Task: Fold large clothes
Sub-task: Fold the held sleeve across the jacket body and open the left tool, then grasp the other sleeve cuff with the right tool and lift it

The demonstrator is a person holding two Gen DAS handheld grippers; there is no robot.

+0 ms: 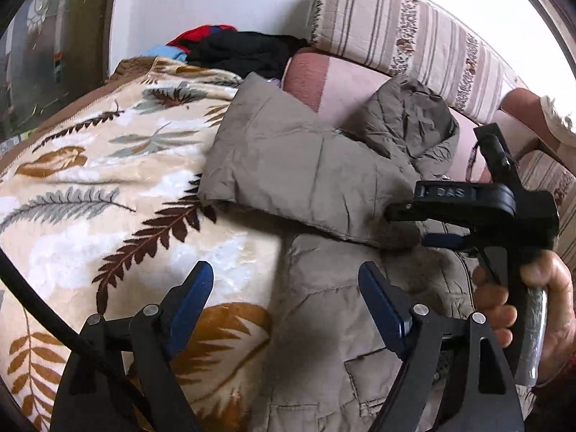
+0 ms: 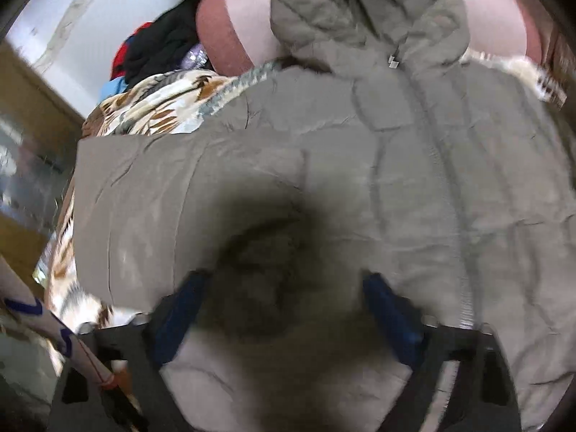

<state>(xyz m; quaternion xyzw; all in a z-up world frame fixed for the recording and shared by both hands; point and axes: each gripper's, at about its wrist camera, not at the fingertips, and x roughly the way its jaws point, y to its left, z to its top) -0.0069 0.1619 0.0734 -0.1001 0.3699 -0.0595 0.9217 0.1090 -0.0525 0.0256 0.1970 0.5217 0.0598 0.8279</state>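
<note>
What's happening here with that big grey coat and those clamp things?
A person is folding a grey-brown padded coat spread over a leaf-patterned blanket, with a two-finger gripper in each hand. One sleeve already lies folded across the body. The right gripper is down at the sleeve's end, but whether it grips the fabric is unclear. The left gripper hovers open above the coat's lower edge, holding nothing. Other clothes are piled behind.

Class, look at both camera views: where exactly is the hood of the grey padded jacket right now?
The hood lies at the far end of the jacket against the pink cushion, right of the leaf-patterned blanket; in the right wrist view it is top centre.
</note>
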